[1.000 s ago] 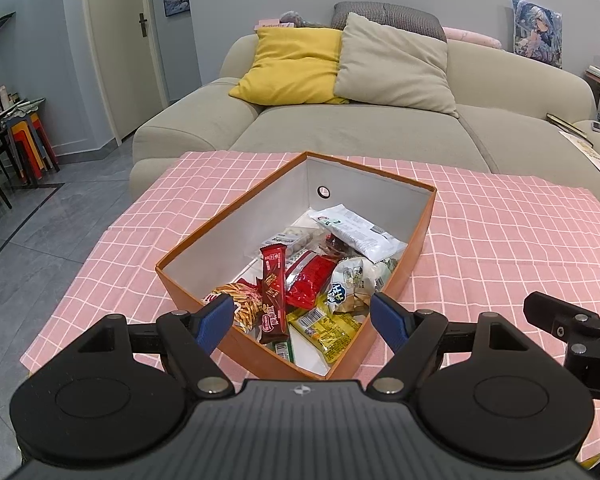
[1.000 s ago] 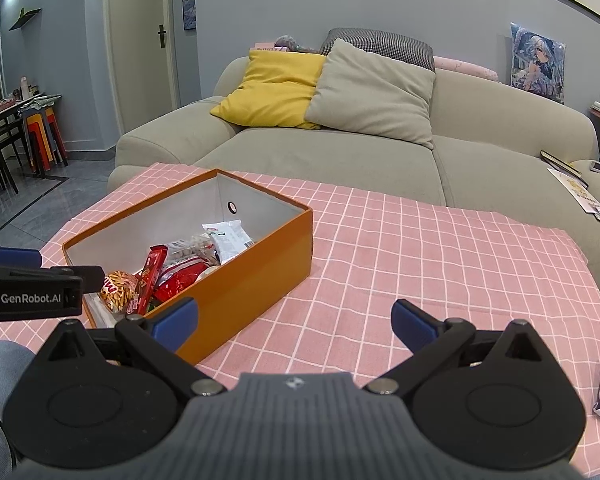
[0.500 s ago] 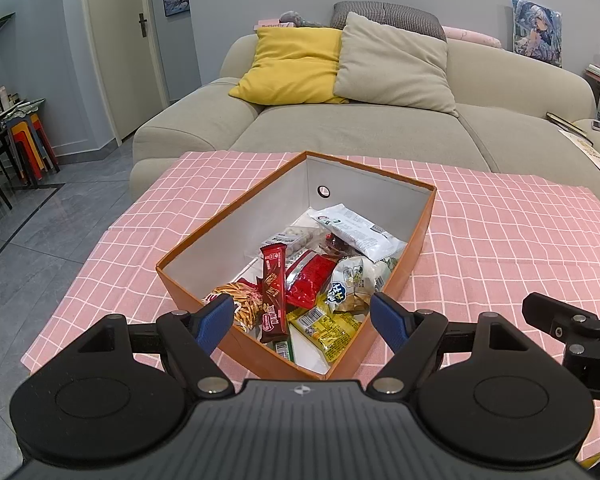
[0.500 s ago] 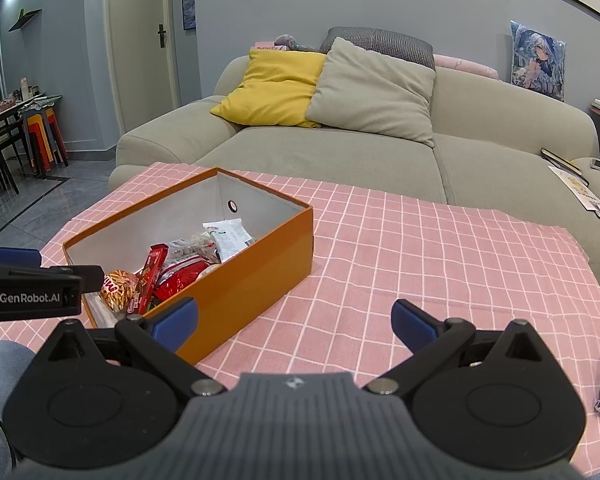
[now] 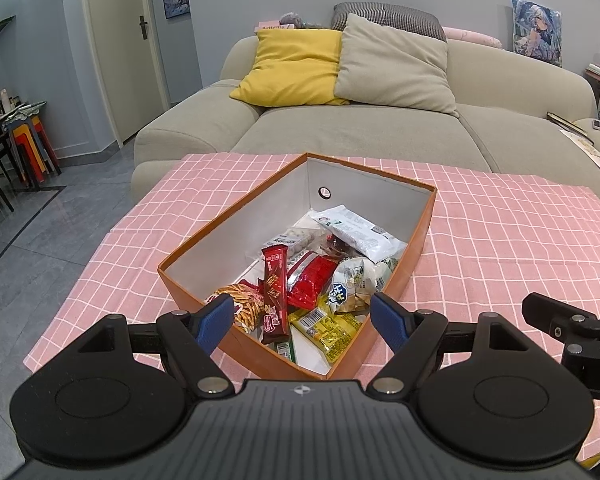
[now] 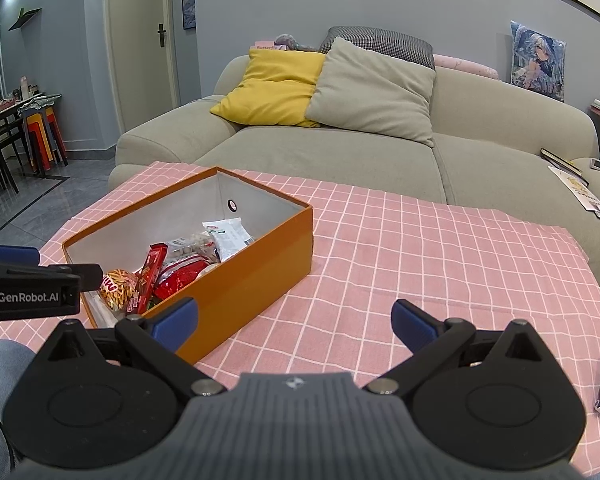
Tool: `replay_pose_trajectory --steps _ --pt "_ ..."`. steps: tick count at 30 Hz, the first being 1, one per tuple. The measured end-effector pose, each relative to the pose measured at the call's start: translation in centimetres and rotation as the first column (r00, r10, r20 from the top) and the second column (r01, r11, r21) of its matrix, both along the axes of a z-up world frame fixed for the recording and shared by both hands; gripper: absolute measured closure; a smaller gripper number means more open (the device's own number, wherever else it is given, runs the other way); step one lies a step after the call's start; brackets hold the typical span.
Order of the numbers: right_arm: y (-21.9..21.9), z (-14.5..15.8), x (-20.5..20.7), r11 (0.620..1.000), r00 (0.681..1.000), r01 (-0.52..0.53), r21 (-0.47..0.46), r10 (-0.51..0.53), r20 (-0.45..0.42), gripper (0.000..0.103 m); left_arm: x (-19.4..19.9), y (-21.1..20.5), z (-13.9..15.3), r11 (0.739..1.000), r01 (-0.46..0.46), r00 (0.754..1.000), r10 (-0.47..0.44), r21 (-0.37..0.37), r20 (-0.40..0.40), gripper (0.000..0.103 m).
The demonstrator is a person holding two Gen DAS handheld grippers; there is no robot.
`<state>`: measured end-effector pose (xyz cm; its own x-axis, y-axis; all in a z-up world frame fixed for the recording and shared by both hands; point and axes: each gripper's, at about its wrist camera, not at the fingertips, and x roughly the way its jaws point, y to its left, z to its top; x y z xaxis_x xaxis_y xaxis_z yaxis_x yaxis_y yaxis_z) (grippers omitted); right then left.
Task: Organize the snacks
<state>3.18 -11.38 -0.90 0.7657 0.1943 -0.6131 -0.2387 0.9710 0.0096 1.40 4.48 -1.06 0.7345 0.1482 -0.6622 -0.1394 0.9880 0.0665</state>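
Nothing has shifted since the earlier frames: both tools hover where they were. Left gripper (image 5: 302,316) is spread wide and empty over the near end of the orange box (image 5: 422,236); right gripper (image 6: 294,322) is likewise released, above the pink checked tablecloth (image 6: 420,256) just right of that box. Snacks lie piled inside the box: one dark red wafer bar (image 5: 275,294), one red packet (image 5: 312,282), one white packet (image 5: 358,232), one yellow packet (image 5: 328,326). Two cushions, one yellow (image 5: 292,66) and one beige (image 5: 392,66), rest on the far sofa (image 5: 360,136).
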Motion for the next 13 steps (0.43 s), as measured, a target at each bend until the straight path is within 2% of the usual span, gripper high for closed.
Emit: replay_pose_trajectory --steps 13 --pt "-0.05 -0.06 -0.02 1.000 1.000 0.001 0.000 -0.001 -0.001 0.004 -0.13 -0.10 0.05 1.000 -0.003 1.000 0.003 0.002 0.002 0.012"
